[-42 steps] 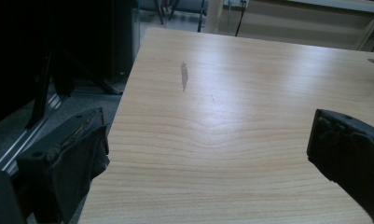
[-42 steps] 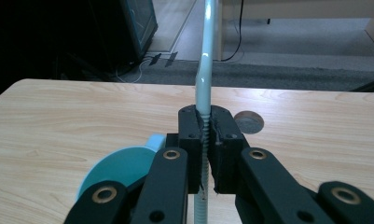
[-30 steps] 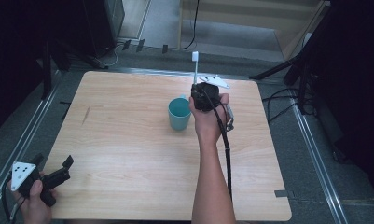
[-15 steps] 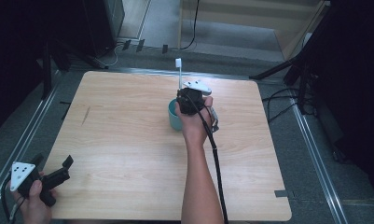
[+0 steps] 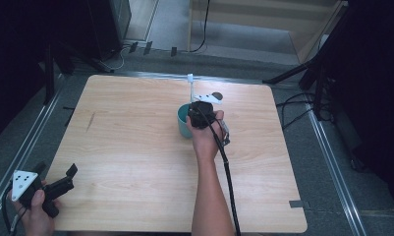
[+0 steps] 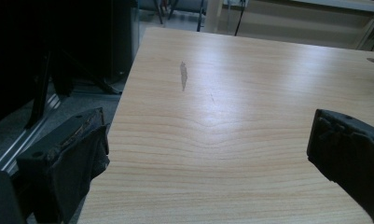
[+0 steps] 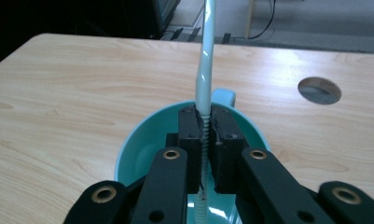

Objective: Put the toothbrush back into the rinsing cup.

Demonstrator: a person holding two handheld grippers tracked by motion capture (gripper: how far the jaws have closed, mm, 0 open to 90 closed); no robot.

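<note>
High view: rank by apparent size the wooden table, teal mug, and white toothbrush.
1. Light wooden table, by far the largest.
2. Teal mug, partly hidden by the right gripper.
3. Slim white toothbrush, clamped in that gripper; lower part hidden, so its rank is unsure.

only the teal cup [image 5: 183, 119] interrupts the bare wooden table [image 5: 126, 147].

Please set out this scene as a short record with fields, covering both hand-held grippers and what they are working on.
Right hand-held gripper: shut on the toothbrush, over the cup
Toothbrush: pale handle, roughly upright, lower end inside the cup
Cup: teal, upright on the table, handle on its far side
Left hand-held gripper: open, holding nothing, at the table's near left corner
Table: light wood, round hole behind the cup
</note>
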